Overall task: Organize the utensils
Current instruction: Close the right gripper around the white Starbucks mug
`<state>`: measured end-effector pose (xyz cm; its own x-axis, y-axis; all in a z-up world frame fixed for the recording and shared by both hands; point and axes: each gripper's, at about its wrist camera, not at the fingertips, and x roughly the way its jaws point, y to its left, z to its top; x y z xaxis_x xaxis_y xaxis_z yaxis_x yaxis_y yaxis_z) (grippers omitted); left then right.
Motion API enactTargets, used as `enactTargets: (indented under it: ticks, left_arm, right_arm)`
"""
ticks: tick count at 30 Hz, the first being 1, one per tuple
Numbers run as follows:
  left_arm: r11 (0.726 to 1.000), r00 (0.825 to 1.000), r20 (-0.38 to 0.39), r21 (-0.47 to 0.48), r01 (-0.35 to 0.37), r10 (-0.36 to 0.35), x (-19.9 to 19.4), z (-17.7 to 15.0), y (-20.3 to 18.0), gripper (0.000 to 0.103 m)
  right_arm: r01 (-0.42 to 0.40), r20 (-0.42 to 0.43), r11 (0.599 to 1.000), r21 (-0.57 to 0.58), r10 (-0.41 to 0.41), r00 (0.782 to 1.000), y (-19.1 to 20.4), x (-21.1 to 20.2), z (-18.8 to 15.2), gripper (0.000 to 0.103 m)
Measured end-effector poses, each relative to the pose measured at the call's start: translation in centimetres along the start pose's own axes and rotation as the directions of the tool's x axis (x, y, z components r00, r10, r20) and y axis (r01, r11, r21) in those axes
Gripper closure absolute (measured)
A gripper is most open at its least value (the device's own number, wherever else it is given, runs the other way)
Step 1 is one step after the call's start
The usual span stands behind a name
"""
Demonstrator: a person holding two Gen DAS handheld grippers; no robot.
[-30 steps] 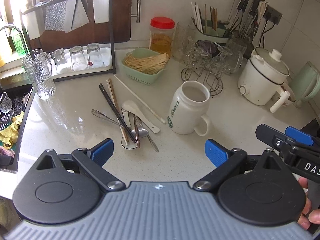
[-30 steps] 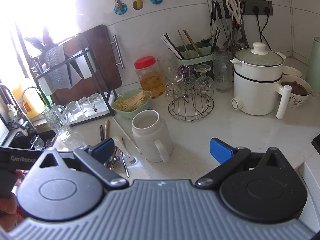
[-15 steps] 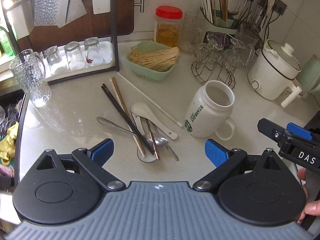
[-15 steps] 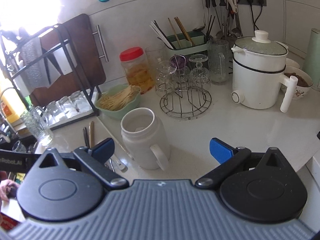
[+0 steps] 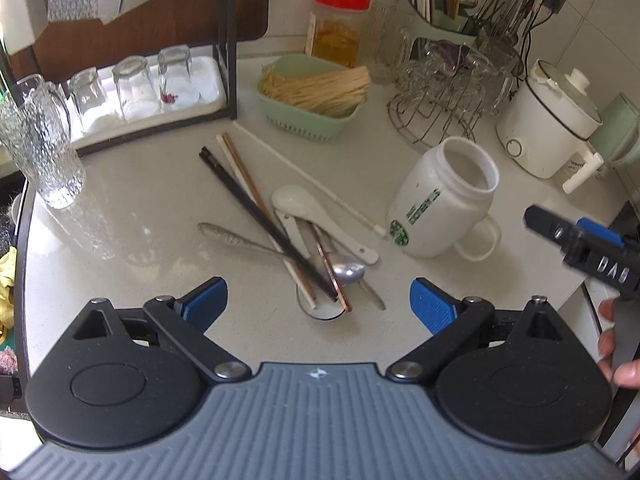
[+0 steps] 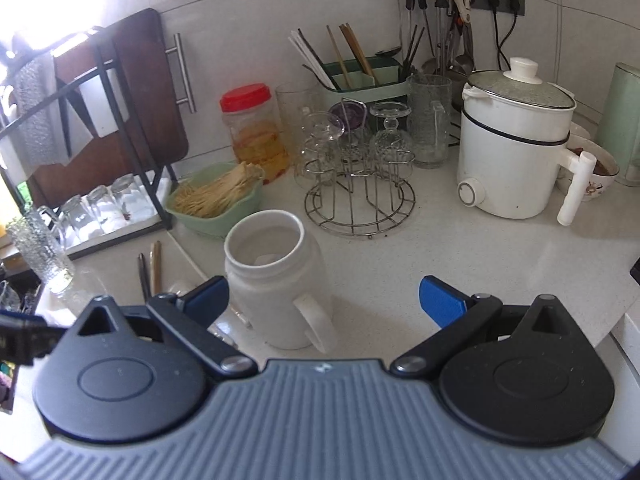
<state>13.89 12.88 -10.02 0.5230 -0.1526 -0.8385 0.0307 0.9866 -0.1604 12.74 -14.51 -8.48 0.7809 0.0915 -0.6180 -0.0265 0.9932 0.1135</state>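
- The left gripper, spread wide and empty, has dropped closer over the piled utensils beside the mug.
- The right gripper, likewise released, has neared the mug, probably to steady it.

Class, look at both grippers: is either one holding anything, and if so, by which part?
Nothing is held. The left gripper and right gripper both have jaws open and empty; the utensils lie on the counter.

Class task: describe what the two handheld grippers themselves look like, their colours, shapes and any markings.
Both the left gripper and right gripper have a ribbed grey body, round black discs, black linkage arms with silver pivots, and blue fingertip pads. The right one's side carries white lettering.
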Motion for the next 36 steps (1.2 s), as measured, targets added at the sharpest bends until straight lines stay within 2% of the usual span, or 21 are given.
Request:
enactTargets:
  ticks: [2, 7, 11, 19, 29, 34, 35, 36]
  left_arm:
    - [0.999, 0.999, -0.012, 0.005, -0.033, 0.033, 0.6, 0.0, 0.1, 0.004]
    - [0.995, 0.995, 0.031, -0.035, -0.095, 0.096, 0.2, 0.6, -1.0, 0.004]
    - [0.99, 0.993, 0.037, -0.095, -0.106, 0.11, 0.4, 1.2, -2.2, 0.004]
    - [0.979, 0.984, 0.043, -0.119, -0.167, 0.173, 1.5, 2.2, -4.2, 0.004]
    - [0.959, 0.971, 0.041, -0.169, -0.227, 0.237, 1.8, 2.5, -3.1, 0.004]
    - [0.952, 0.966, 0.05, -0.191, -0.239, 0.253, 1.8, 2.7, -1.6, 0.004]
    - [0.952, 0.968, 0.045, -0.197, -0.233, 0.246, 2.0, 2.7, -1.2, 0.004]
    - [0.952, 0.97, 0.044, -0.205, -0.226, 0.24, 2.2, 2.6, -0.7, 0.004]
  right_arm:
    - [-0.001, -0.013, 1.0, 0.011, 0.001, 1.0, -0.5, 0.4, 0.1, 0.0]
    - [-0.048, -0.016, 0.999, -0.007, 0.048, 0.999, -1.8, 1.9, 1.1, 0.0]
    - [-0.066, -0.001, 0.994, -0.087, 0.066, 0.998, -2.8, 3.1, 1.7, 0.0]
    - [-0.131, -0.039, 0.985, -0.114, 0.127, 0.991, -4.2, 6.7, 1.8, 0.0]
    - [-0.33, -0.096, 0.914, -0.237, 0.316, 0.944, -0.8, 7.7, 2.0, 0.0]
    - [-0.334, -0.117, 0.896, -0.294, 0.313, 0.943, 1.6, 9.6, 1.6, 0.002]
    - [-0.34, -0.128, 0.892, -0.298, 0.315, 0.94, 1.9, 10.1, 1.5, 0.005]
    - [-0.338, -0.132, 0.89, -0.305, 0.313, 0.941, 2.1, 10.4, 1.3, 0.003]
